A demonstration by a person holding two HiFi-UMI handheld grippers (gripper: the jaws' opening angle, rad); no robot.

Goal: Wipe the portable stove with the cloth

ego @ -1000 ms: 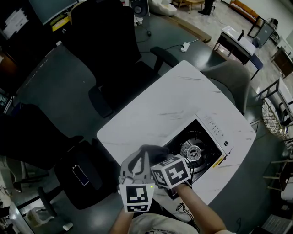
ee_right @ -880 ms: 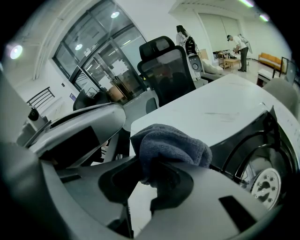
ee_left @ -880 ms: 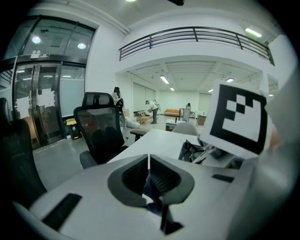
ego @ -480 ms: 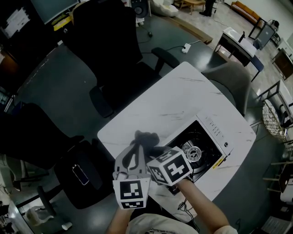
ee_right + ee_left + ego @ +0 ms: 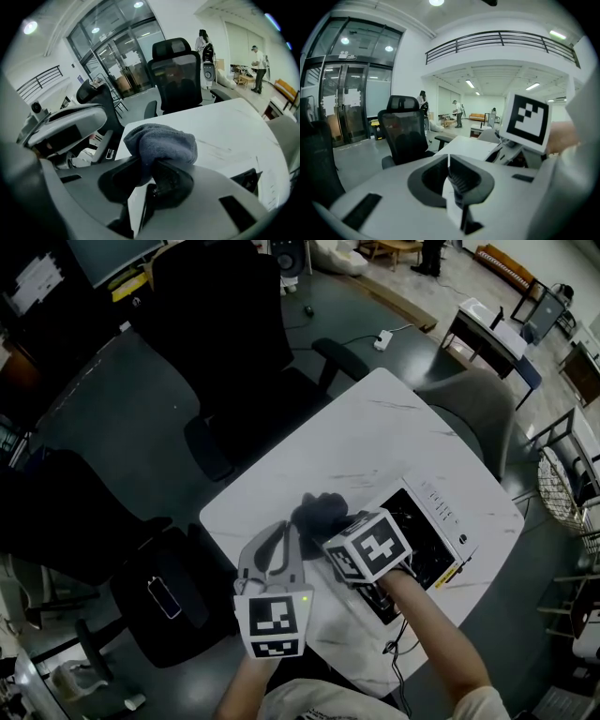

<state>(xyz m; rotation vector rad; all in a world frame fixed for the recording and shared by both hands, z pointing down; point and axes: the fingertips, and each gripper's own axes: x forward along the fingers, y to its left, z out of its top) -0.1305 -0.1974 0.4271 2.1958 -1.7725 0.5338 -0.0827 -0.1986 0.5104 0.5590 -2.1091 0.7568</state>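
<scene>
The white portable stove [image 5: 439, 518] with a black top lies at the right end of the white marbled table [image 5: 375, 427]. My right gripper [image 5: 330, 526] is shut on a dark grey-blue cloth [image 5: 322, 511], held at the stove's left end; its marker cube hides the burner. In the right gripper view the cloth [image 5: 161, 143] bulges out above the right gripper [image 5: 146, 174]. My left gripper [image 5: 278, 538] hovers just left of it, over the table's near edge. In the left gripper view the left gripper [image 5: 449, 161] is shut with nothing in it.
A black office chair [image 5: 234, 362] stands at the table's far left side and a grey chair [image 5: 469, 399] at its far right. Another black seat with a phone [image 5: 164, 597] on it is at my left. The stove's cable [image 5: 389, 652] hangs off the near edge.
My right gripper has carried the cloth away from me and to the right, onto the stove's left end, so its cube now covers the burner. The left gripper has barely shifted.
</scene>
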